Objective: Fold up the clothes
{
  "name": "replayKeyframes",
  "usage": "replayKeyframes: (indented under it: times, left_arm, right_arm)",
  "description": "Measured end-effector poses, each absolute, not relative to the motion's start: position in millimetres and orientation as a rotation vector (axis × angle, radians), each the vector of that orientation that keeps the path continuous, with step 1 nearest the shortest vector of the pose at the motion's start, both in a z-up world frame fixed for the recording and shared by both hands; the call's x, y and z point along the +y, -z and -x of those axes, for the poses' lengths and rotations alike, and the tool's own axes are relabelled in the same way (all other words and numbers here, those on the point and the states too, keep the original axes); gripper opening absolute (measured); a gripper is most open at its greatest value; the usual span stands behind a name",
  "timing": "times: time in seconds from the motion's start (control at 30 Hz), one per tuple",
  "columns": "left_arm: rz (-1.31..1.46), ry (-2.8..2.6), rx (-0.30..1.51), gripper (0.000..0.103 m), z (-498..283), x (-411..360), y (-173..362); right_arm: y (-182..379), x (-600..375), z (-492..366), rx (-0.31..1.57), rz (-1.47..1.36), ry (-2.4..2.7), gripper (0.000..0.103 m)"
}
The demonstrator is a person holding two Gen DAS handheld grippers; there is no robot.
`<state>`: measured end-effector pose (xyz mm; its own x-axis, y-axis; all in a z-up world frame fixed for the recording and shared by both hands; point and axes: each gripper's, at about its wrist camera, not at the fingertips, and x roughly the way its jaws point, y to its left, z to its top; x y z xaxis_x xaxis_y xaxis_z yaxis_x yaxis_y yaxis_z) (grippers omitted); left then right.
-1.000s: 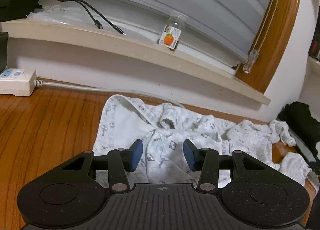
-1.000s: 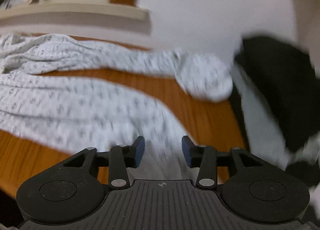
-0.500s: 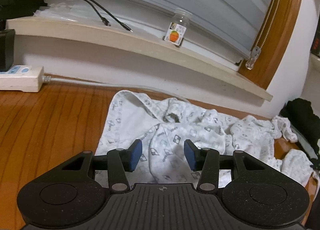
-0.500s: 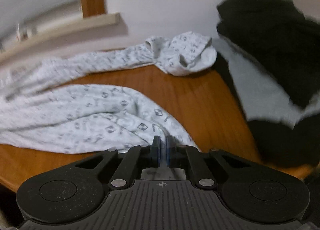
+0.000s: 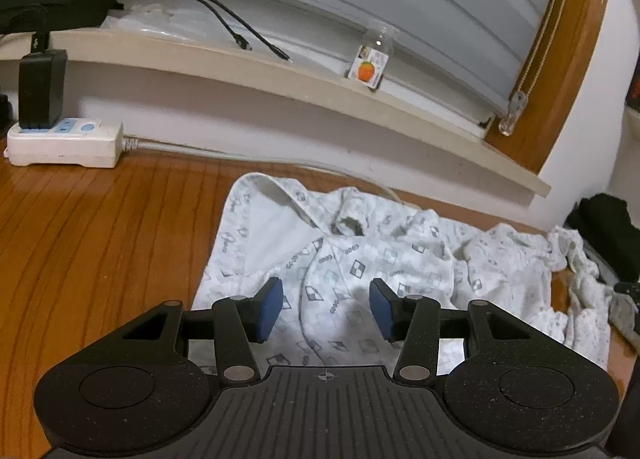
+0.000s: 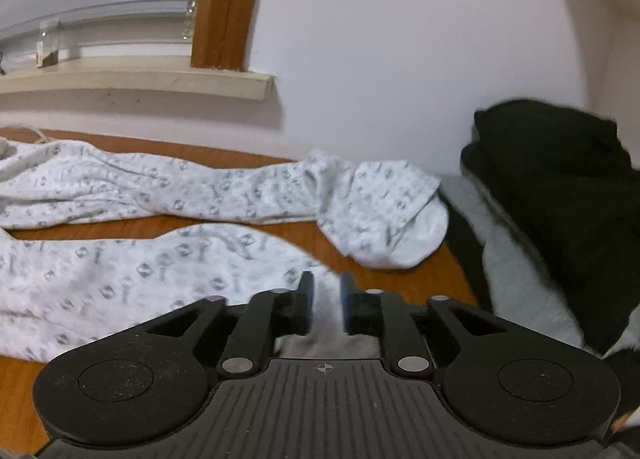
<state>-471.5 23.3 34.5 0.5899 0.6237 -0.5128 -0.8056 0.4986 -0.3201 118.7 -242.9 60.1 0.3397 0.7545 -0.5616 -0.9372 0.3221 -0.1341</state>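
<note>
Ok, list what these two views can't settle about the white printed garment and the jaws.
- Garment, left wrist view: its near hem is hidden behind the left gripper body.
- Garment's near leg, right wrist view: motion blur smears the cloth; its left end is cut off by the frame edge.
- Right gripper: jaws opening with cloth between them; contact unclear through the blur.
- Bottle on the sill: label text too small.

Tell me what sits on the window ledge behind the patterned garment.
On the ledge: a small clear bottle with an orange label, two black cable ends, and a dark box. Whatever lies behind that box is hidden.
</note>
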Motion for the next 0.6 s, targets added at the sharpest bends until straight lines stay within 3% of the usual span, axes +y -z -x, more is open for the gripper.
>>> replayKeyframes:
  times: [0.03, 0.2, 0.37, 0.6]
  left_arm:
    - [0.558, -0.888, 0.36, 0.054, 469.5, 22.8, -35.2]
    - [0.501, -0.899, 0.383, 0.052, 463.5, 25.0, -45.9]
    - [0.54, -0.875, 0.396, 0.033, 455.9, 50.2, -60.4]
    - [0.648, -0.862, 0.504, 0.034, 422.3, 103.0, -51.2]
  right_arm:
    - [-60.4, -242.5, -114.6, 0.443, 0.472, -1.172, 0.036]
    - [-62.4, -231.7, -89.0, 0.452, 0.438, -1.265, 0.037]
    - [-45.3, -203.2, -54.5, 0.495, 0.416, -1.35, 0.037]
    - [-26.0, -176.3, -36.9, 0.509, 0.423, -1.383, 0.037]
